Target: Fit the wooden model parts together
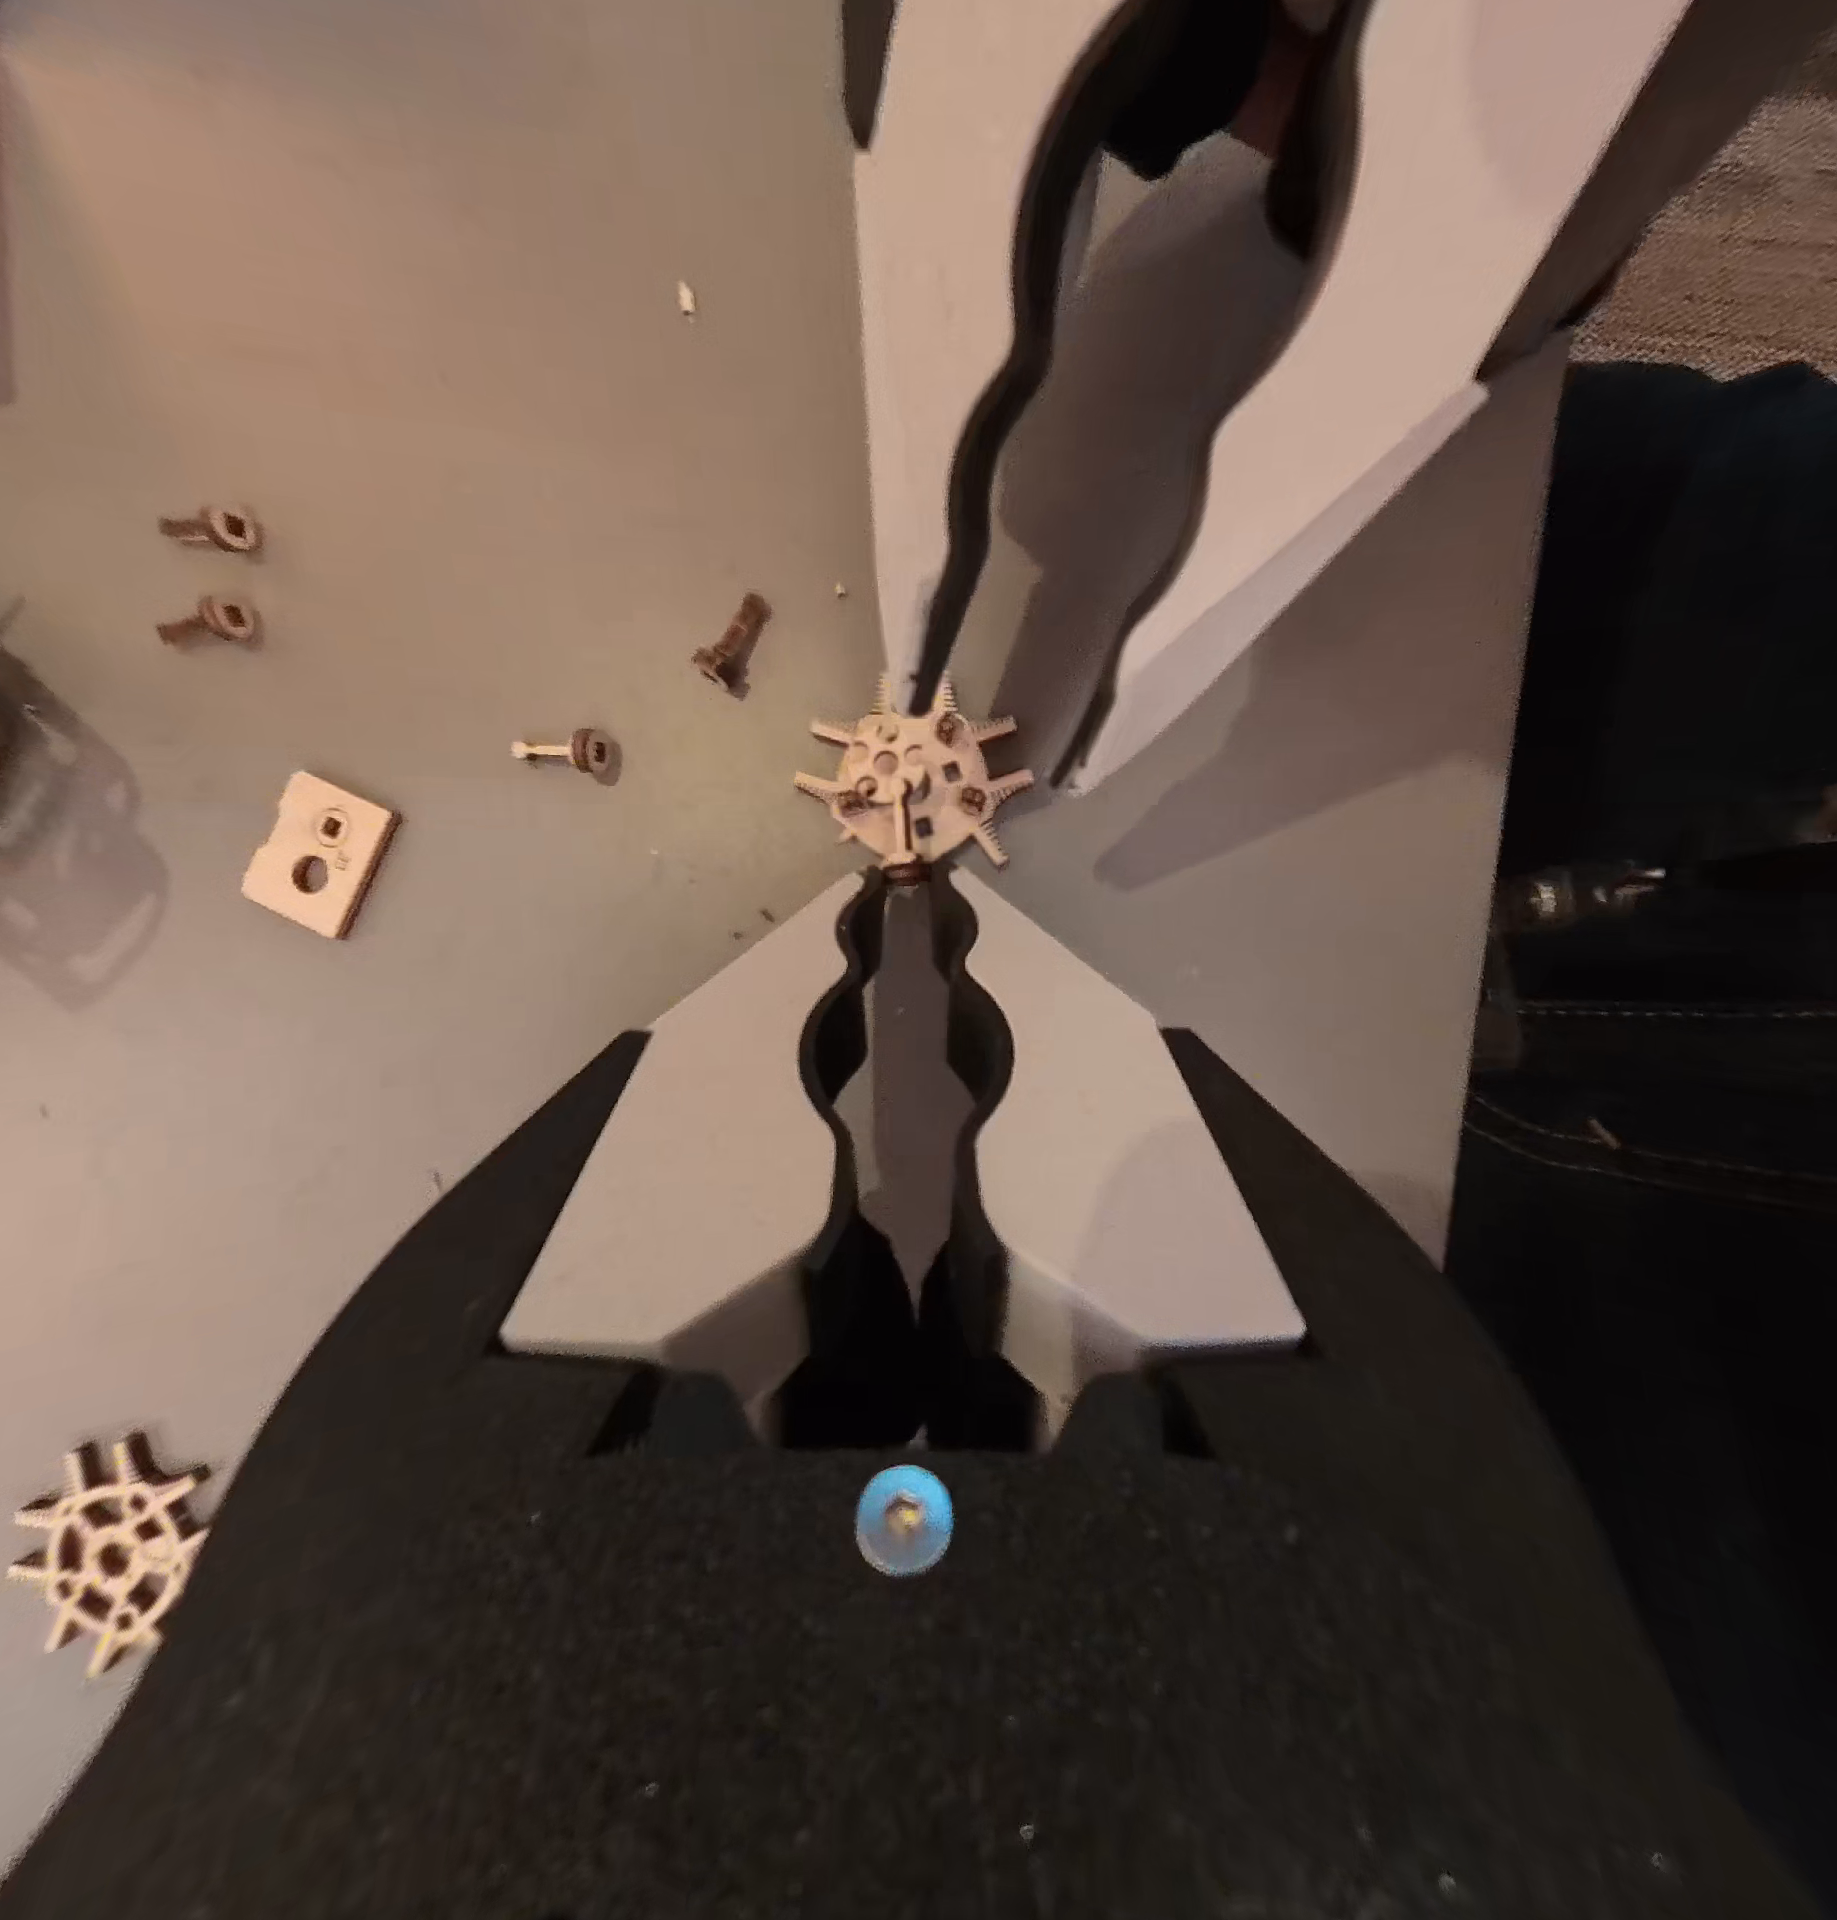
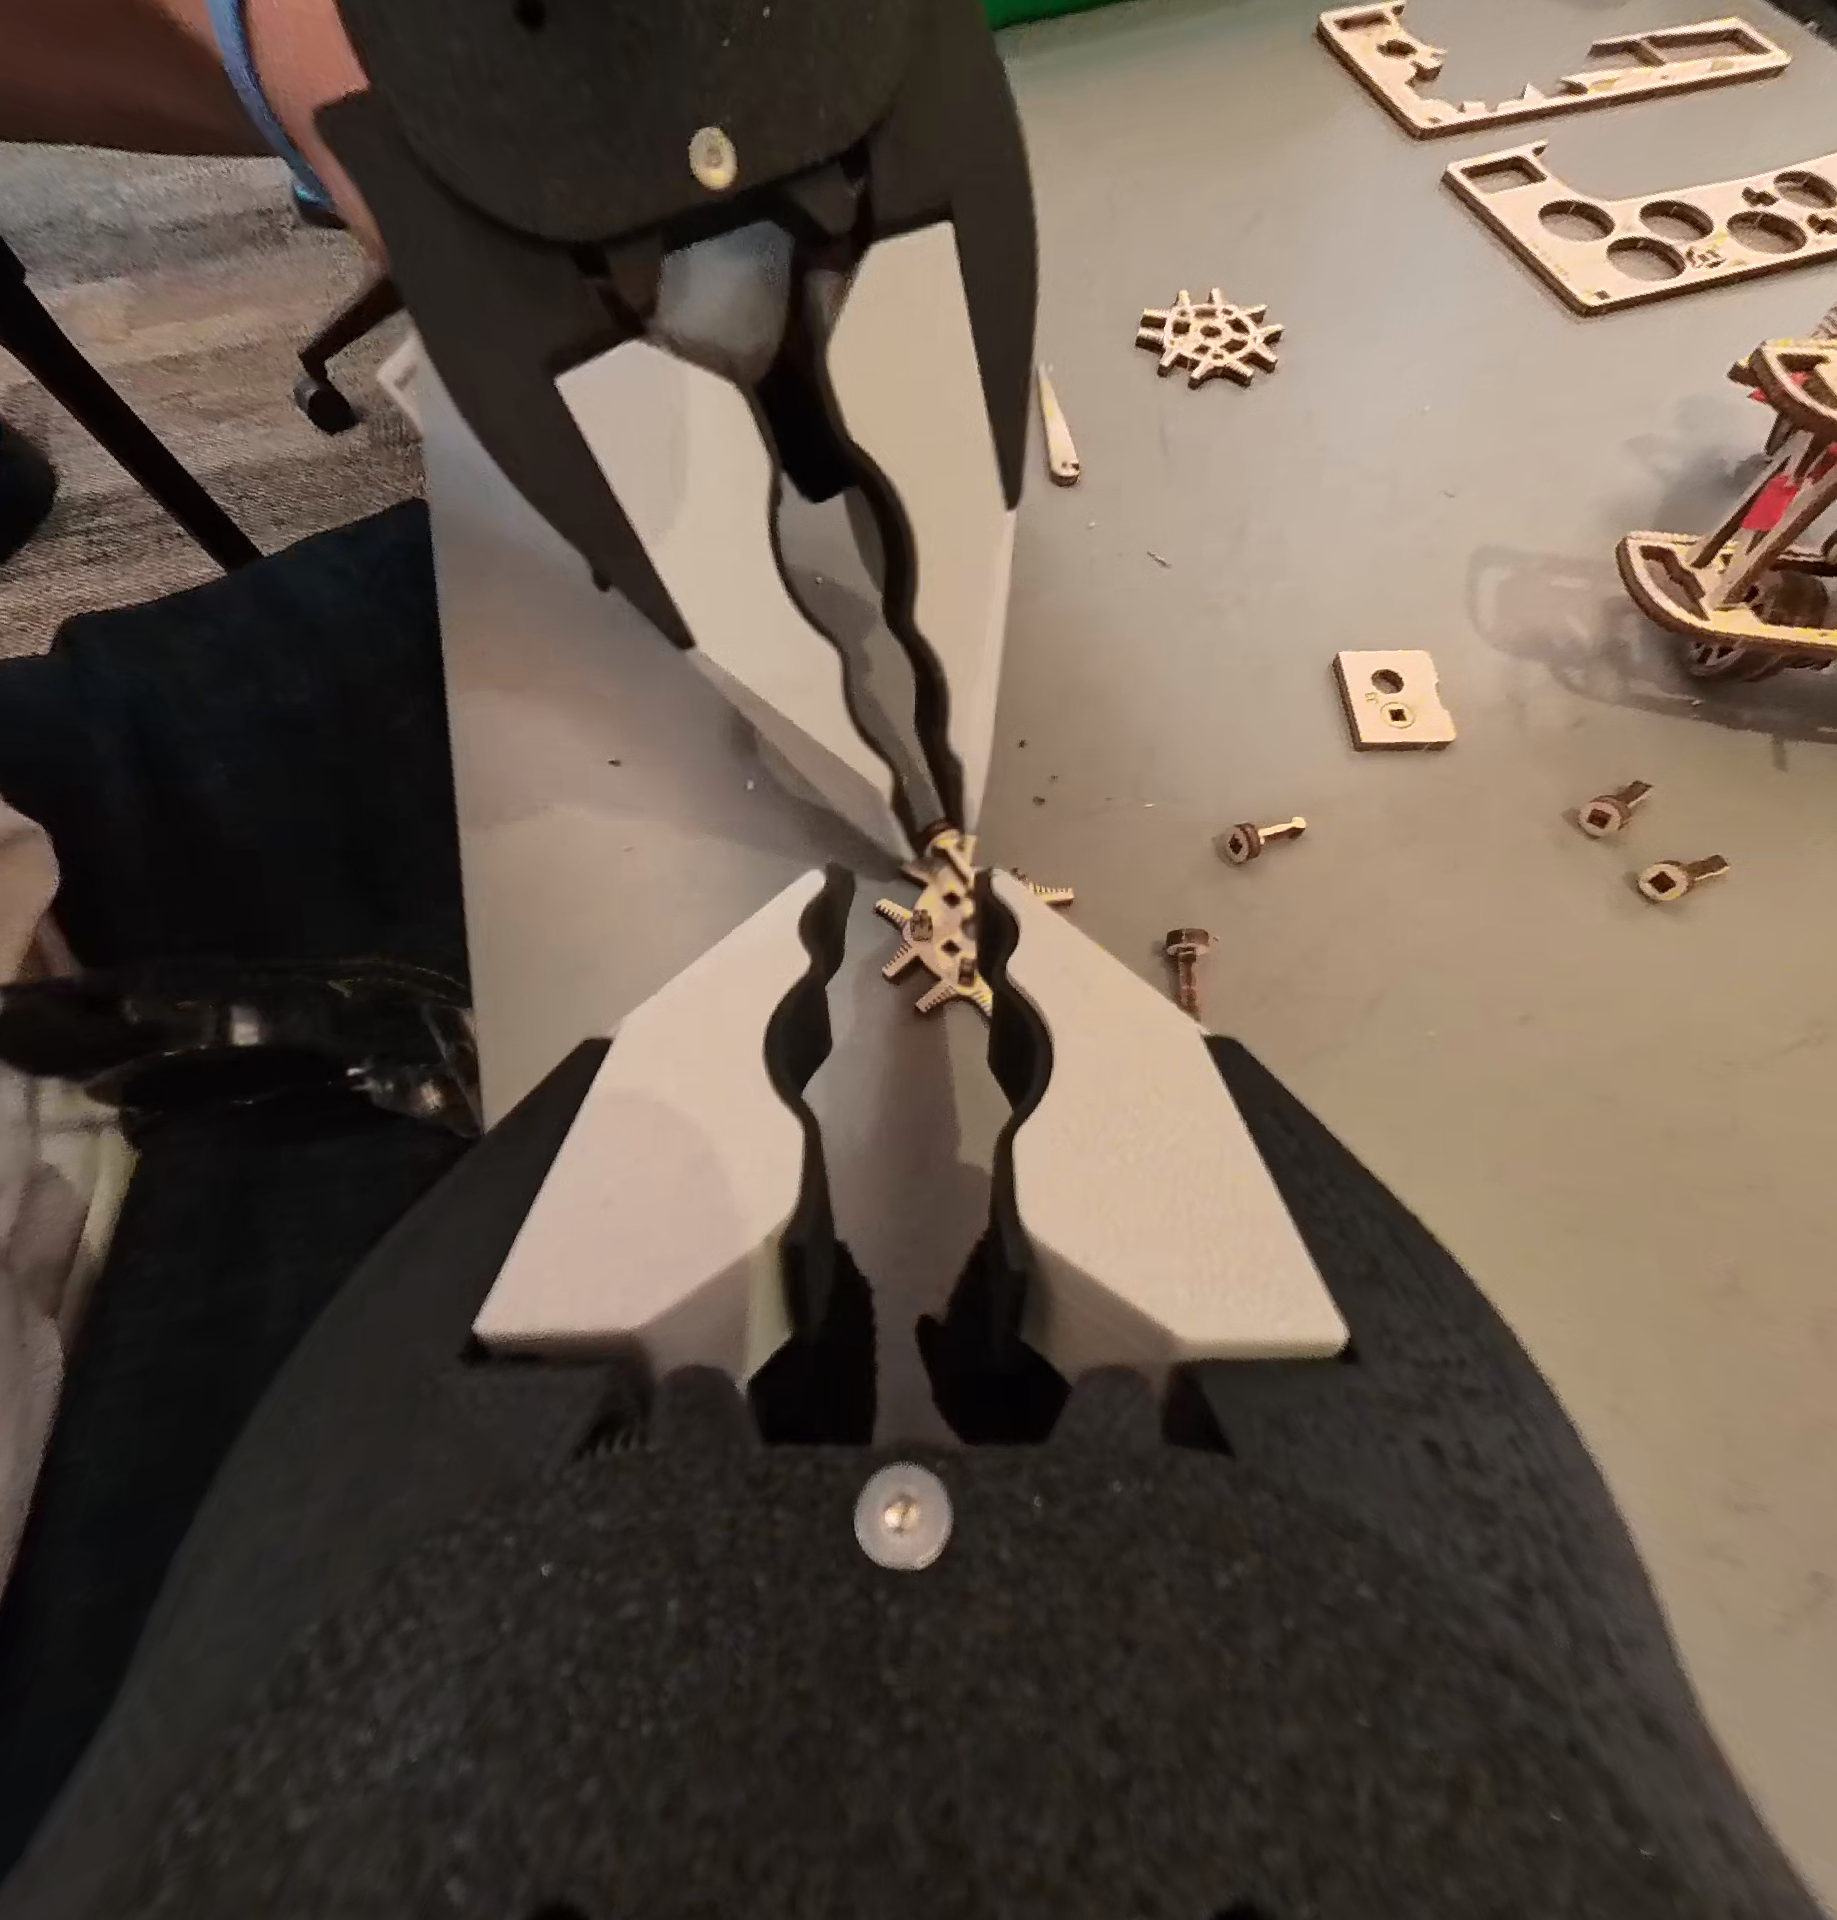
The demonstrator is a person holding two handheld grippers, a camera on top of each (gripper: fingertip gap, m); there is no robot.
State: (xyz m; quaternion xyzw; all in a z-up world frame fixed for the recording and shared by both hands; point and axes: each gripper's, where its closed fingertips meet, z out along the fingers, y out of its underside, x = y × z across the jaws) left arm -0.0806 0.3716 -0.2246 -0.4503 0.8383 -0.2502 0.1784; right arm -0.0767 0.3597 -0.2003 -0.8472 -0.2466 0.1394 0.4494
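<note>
A pale wooden spiked wheel (image 1: 909, 784) hangs just above the grey table (image 1: 478, 416), between the two grippers. My right gripper (image 2: 914, 888) comes in from the top of the left wrist view (image 1: 1002, 727). Its jaws are closed partway on the wheel (image 2: 940, 935), gripping it by the rim. My left gripper (image 1: 903, 883) is shut on a small dark-headed wooden pin (image 1: 901, 868). The pin's pale shaft lies against the wheel's face near its middle. In the right wrist view the left gripper (image 2: 940, 826) meets the wheel from the far side.
Loose pins (image 1: 213, 530) (image 1: 732, 644) (image 1: 571, 748), a square drilled plate (image 1: 322, 868) and a second spiked wheel (image 1: 109, 1548) lie to the left. A part-built wooden model (image 2: 1776, 561) and punched-out sheets (image 2: 1662, 229) sit beyond. The table edge and a person's dark trousers (image 1: 1672, 1039) are close by. Less than 4 cm separates the two grippers' tips.
</note>
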